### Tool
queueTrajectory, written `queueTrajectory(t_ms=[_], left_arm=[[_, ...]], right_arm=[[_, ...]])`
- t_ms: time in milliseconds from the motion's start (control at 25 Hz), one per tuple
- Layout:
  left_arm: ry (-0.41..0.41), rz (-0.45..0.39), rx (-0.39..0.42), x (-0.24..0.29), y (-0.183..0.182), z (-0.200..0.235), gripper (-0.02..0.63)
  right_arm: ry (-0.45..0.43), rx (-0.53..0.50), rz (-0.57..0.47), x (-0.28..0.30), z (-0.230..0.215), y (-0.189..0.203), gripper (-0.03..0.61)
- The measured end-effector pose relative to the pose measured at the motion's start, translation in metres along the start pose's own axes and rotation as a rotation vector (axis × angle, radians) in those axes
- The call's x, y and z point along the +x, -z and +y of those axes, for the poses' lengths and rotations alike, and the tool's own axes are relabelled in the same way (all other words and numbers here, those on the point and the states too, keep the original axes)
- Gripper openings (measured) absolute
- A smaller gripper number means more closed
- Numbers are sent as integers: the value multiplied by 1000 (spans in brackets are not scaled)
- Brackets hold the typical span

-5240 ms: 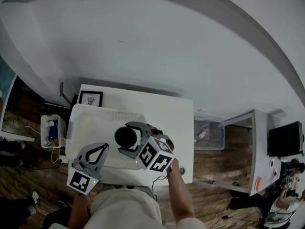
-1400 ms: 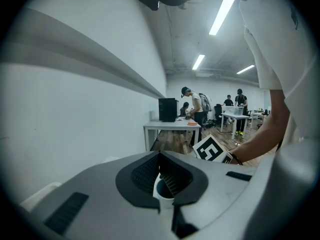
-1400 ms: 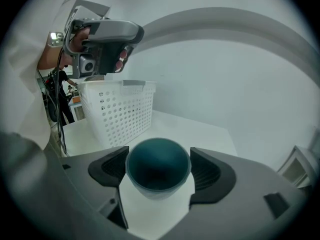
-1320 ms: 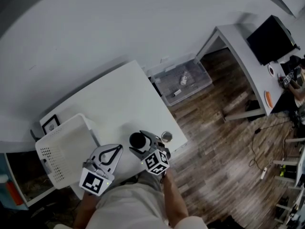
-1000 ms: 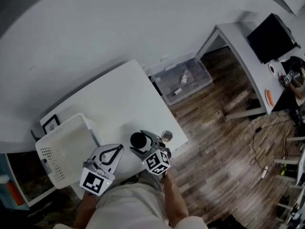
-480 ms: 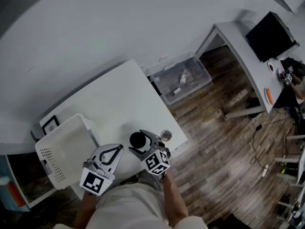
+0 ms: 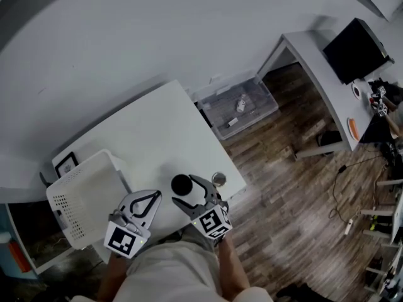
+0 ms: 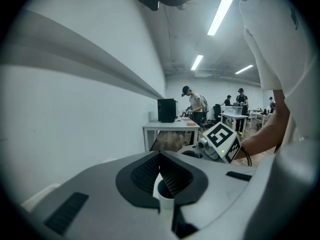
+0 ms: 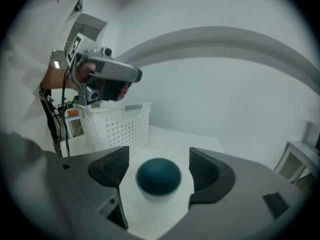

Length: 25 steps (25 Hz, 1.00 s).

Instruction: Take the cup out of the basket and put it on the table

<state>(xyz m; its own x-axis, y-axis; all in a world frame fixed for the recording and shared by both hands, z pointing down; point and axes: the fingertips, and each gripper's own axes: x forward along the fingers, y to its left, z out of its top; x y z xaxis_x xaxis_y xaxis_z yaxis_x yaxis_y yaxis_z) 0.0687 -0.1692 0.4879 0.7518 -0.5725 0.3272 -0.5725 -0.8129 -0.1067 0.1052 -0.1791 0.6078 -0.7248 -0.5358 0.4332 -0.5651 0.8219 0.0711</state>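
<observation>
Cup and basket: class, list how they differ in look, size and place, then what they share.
The cup is round with a dark inside; the basket is white, boxy and perforated. The cup is much smaller than the basket. The cup stands between the right tool's open jaws; the basket stands apart. Both rest on the white table.

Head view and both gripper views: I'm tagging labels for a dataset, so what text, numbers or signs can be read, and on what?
No words, brands or numbers can be read in any view.
Left gripper cube: black-and-white square markers, no letters.
Right gripper cube: the same kind of markers.
Framed print on the table: too small to read.
Basket and cup: no print shows.
</observation>
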Motion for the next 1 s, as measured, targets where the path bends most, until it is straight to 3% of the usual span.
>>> queueTrajectory(t_ms=[240, 320, 480, 560, 640, 680, 1000], left_arm=[[-12, -51, -53, -6, -6, 4, 2], [-18, -69, -99, -8, -8, 4, 2], [-8, -102, -115, -14, -13, 2, 2], [-4, -124, -134, -16, -16, 1, 2], [6, -140, -139, -19, -20, -1, 2], [12, -149, -138, -20, -22, -2, 2], [65, -207, -132, -28, -34, -12, 2]], right_arm=[[10, 18, -149, -46, 0, -58, 355], [17, 14, -184, -59, 1, -74, 305], [42, -8, -174, -77, 7, -88, 190], [89, 51, -278, -86, 5, -107, 102], [142, 146, -445, -95, 1, -132, 50], [151, 164, -474, -98, 1, -137, 36], [183, 145, -471, -114, 7, -135, 9]])
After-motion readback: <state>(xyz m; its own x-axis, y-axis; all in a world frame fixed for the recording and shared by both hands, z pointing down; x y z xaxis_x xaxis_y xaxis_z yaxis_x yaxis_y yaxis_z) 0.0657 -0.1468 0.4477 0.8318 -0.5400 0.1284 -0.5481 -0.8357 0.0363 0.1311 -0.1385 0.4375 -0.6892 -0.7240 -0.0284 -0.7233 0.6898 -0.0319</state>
